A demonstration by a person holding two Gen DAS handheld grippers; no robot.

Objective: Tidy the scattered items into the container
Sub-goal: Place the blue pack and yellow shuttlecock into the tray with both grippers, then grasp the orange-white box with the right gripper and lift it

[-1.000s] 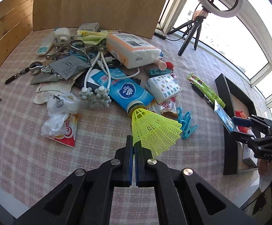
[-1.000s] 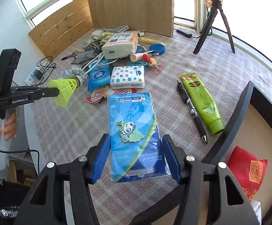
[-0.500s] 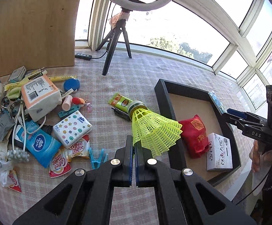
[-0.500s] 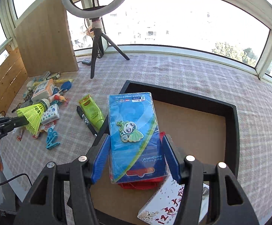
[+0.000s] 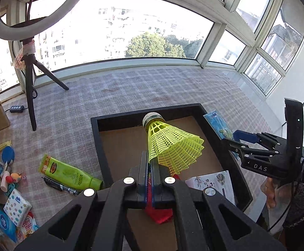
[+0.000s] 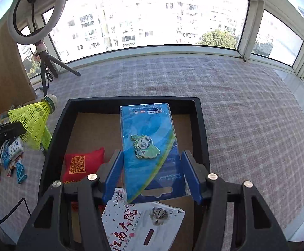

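Observation:
My left gripper (image 5: 149, 165) is shut on the skirt of a yellow shuttlecock (image 5: 170, 144) and holds it above the black tray (image 5: 101, 146); the shuttlecock also shows in the right wrist view (image 6: 31, 121). My right gripper (image 6: 152, 167) is shut on a blue packet (image 6: 149, 146) and holds it over the black tray (image 6: 131, 102). In the tray lie a red pouch (image 6: 81, 163) and a white box with red writing (image 6: 139, 226). The right gripper (image 5: 246, 140) shows at the tray's right side in the left wrist view.
Scattered items lie left of the tray: a green tube (image 5: 68, 174), a black pen (image 5: 59, 186), a star-patterned tissue pack (image 5: 15, 206), a blue clip (image 6: 21, 172). A ring light tripod (image 5: 30, 87) stands at the back left. A wooden board (image 6: 3, 71) stands far left.
Both grippers swung from the pile toward the tray. The shuttlecock and the blue packet now hang over the tray, each still held.

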